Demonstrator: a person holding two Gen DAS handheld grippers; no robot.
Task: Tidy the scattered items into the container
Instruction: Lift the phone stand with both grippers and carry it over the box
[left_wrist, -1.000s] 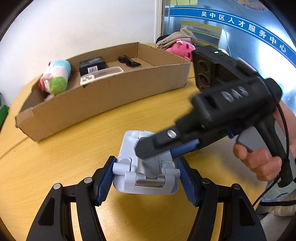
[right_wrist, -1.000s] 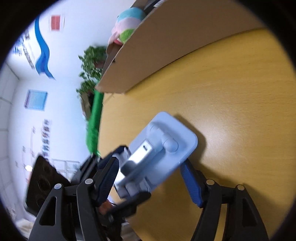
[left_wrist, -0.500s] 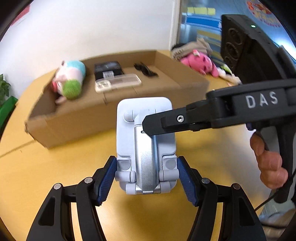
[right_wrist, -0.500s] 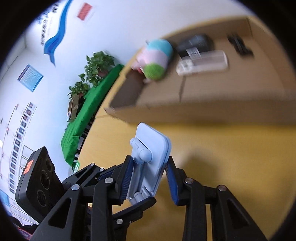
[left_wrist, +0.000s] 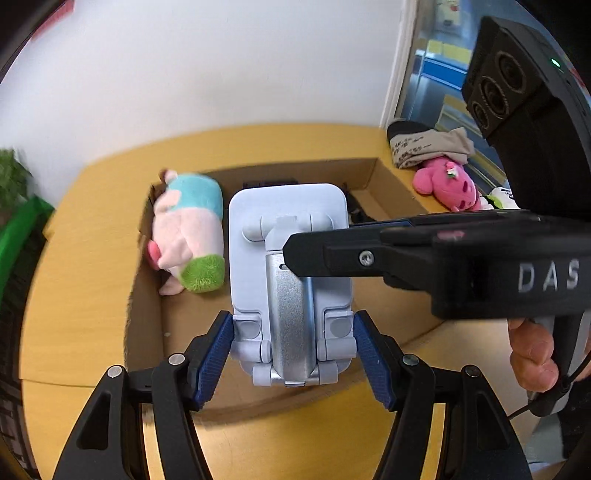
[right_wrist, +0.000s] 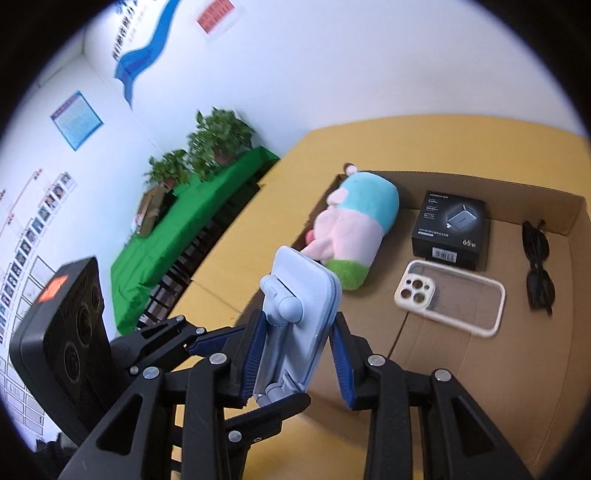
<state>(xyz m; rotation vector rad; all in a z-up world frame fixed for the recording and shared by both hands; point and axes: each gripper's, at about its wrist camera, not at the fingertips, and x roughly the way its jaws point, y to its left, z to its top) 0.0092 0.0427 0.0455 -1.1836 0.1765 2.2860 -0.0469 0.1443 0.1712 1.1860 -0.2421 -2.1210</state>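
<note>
A pale blue folding phone stand (left_wrist: 291, 273) is held in the air above the cardboard box (left_wrist: 147, 325). My left gripper (left_wrist: 293, 354) is shut on its lower end, pads on both sides. My right gripper (right_wrist: 295, 358) is shut on its flat faces from the right; its finger (left_wrist: 332, 251) crosses the stand in the left wrist view. The stand shows edge-on in the right wrist view (right_wrist: 299, 317). Inside the box lie a pastel plush toy (right_wrist: 354, 236), a black charger box (right_wrist: 450, 229), a clear phone case (right_wrist: 450, 295) and black sunglasses (right_wrist: 537, 266).
The box sits on a round yellow table (left_wrist: 74, 295). A pink plush (left_wrist: 447, 184) and a folded cloth (left_wrist: 428, 147) lie on the table beyond the box's right end. A green-covered bench with potted plants (right_wrist: 207, 147) stands by the wall.
Both grippers have lifted the phone stand off the table and carried it forward, over the box. The box interior now lies below it.
</note>
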